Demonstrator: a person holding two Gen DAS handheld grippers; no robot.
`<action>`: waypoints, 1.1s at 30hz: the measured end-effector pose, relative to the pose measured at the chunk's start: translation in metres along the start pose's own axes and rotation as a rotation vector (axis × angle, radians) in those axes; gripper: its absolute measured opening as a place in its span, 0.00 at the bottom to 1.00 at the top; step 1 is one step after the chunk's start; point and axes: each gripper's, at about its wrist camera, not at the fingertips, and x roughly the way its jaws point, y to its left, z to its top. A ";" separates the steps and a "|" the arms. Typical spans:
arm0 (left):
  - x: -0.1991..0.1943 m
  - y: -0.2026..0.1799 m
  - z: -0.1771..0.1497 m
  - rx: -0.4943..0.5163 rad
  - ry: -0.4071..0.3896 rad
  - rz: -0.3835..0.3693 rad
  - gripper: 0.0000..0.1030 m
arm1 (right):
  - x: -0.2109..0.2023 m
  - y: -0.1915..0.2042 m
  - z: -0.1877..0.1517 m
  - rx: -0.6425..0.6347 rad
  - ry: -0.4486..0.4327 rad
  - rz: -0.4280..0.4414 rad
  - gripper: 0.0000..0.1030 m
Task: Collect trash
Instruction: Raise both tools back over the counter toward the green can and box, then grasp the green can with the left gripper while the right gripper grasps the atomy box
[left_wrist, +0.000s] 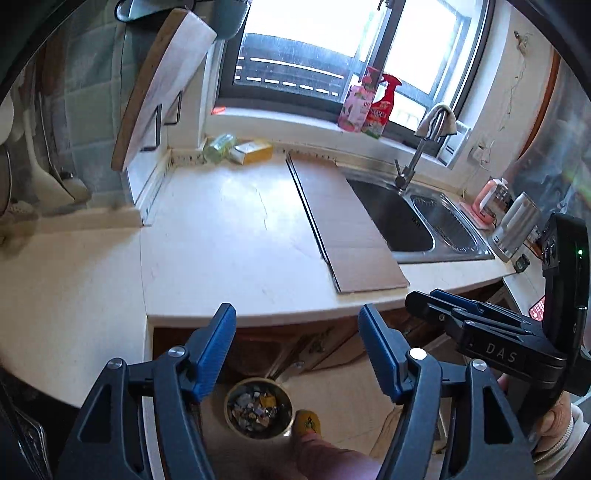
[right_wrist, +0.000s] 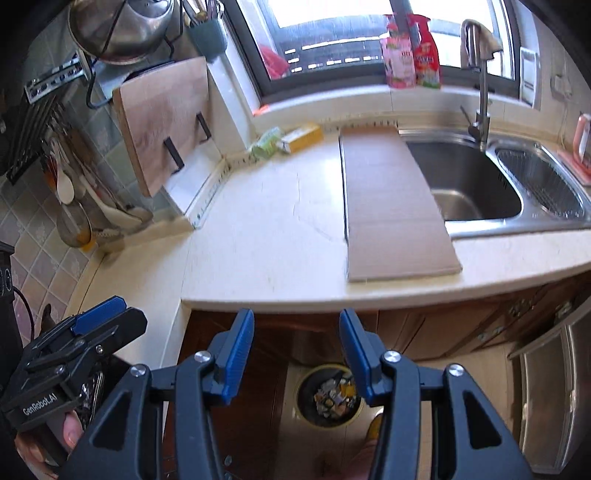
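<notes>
A round bin (left_wrist: 258, 408) full of scraps stands on the floor below the counter edge; it also shows in the right wrist view (right_wrist: 328, 397). My left gripper (left_wrist: 297, 328) is open and empty, held above the bin in front of the counter. My right gripper (right_wrist: 297, 332) is open and empty, beside the left one. A flat cardboard sheet (left_wrist: 347, 225) lies on the counter next to the sink, also in the right wrist view (right_wrist: 391, 206). A yellow box (left_wrist: 253, 151) and a green packet (left_wrist: 218, 146) lie at the back wall.
White counter (right_wrist: 258, 229) with a steel sink (right_wrist: 476, 184) and tap at right. A cutting board (right_wrist: 162, 122) leans on a rack at left. Bottles (left_wrist: 369, 105) stand on the windowsill. A kettle (left_wrist: 515, 225) stands right of the sink. Wooden cabinet doors are below.
</notes>
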 end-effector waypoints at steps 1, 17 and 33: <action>0.001 0.000 0.006 0.002 -0.009 0.005 0.67 | 0.001 -0.001 0.004 -0.001 -0.006 0.004 0.47; 0.122 0.004 0.170 0.037 -0.076 0.173 0.72 | 0.104 -0.024 0.158 -0.088 0.001 0.118 0.48; 0.316 0.068 0.329 0.035 0.025 0.291 0.65 | 0.281 -0.055 0.325 -0.052 0.139 0.205 0.48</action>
